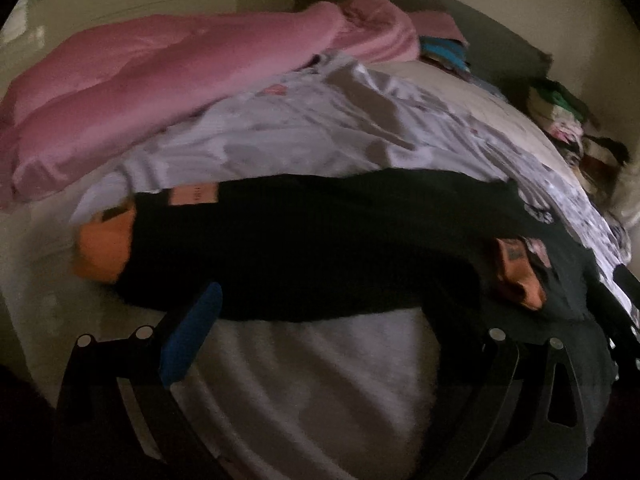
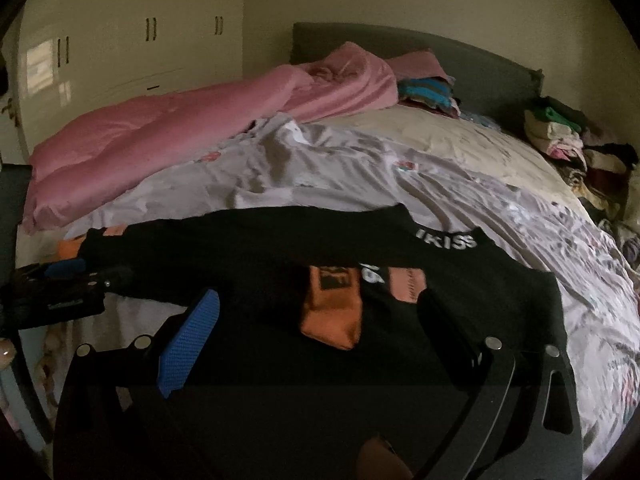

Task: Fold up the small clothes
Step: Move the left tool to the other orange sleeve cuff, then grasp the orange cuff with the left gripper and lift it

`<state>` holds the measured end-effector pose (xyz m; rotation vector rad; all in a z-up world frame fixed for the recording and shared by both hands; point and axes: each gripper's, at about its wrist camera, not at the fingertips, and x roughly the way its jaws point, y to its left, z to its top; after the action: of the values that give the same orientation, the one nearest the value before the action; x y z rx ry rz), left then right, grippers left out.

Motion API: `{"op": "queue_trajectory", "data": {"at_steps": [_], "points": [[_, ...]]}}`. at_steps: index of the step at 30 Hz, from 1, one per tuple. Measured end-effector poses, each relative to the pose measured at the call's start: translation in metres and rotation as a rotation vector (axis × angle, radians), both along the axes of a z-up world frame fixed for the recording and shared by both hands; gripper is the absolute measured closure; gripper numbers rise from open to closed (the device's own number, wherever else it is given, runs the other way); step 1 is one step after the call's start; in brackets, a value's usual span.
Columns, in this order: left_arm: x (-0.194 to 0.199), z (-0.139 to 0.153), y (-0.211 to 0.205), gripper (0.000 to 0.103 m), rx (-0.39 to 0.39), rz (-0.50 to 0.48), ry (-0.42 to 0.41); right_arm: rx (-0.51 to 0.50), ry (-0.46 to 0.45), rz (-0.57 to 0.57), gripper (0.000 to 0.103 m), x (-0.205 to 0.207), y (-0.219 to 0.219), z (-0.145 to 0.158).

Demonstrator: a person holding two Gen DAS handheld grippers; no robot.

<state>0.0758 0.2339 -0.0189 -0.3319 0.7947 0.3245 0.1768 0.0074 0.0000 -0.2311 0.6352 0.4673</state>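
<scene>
A black garment [image 1: 304,248] with orange cuffs and patches lies across the grey sheet on the bed; it also shows in the right wrist view [image 2: 240,264], with white lettering at its collar. My left gripper [image 1: 332,312] is open, its blue pad [image 1: 192,336] at the garment's near edge by the orange cuff [image 1: 104,248]. My right gripper [image 2: 320,320] is open over the garment's body, near an orange cuff [image 2: 332,320]. The left gripper shows at the far left of the right wrist view [image 2: 60,284].
A pink duvet [image 2: 160,136] lies bunched along the bed's left and far side. Piles of clothes [image 2: 568,140] sit at the bed's right far corner and by the dark headboard [image 2: 480,68]. White wardrobes [image 2: 132,40] stand at the left.
</scene>
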Motion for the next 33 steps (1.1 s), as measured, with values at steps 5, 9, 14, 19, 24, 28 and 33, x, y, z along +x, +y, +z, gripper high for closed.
{"op": "queue_trajectory", "data": {"at_steps": [5, 9, 14, 19, 24, 28, 33], "points": [[-0.007, -0.005, 0.024, 0.010, -0.003, 0.080, 0.008, 0.004, 0.006, 0.040, 0.005, 0.000, 0.020, 0.000], [-0.015, -0.008, 0.046, 0.010, -0.025, 0.172, -0.006, -0.002, 0.008, 0.070, 0.005, -0.002, 0.035, -0.002], [-0.024, -0.017, 0.071, 0.010, -0.056, 0.280, 0.010, 0.006, 0.012, 0.093, 0.005, -0.003, 0.043, -0.002], [-0.023, -0.034, 0.095, 0.010, -0.129, 0.327, 0.037, 0.017, 0.024, 0.098, 0.005, -0.003, 0.042, -0.005], [-0.013, -0.044, 0.113, 0.011, -0.174, 0.343, 0.038, 0.039, 0.038, 0.079, 0.005, -0.002, 0.033, -0.008], [-0.009, -0.041, 0.124, 0.061, -0.176, 0.366, 0.007, 0.064, 0.054, 0.053, 0.005, 0.000, 0.019, -0.011], [-0.017, -0.023, 0.122, 0.093, -0.186, 0.335, -0.093, 0.093, 0.050, 0.024, 0.005, -0.004, -0.002, -0.007]]}}
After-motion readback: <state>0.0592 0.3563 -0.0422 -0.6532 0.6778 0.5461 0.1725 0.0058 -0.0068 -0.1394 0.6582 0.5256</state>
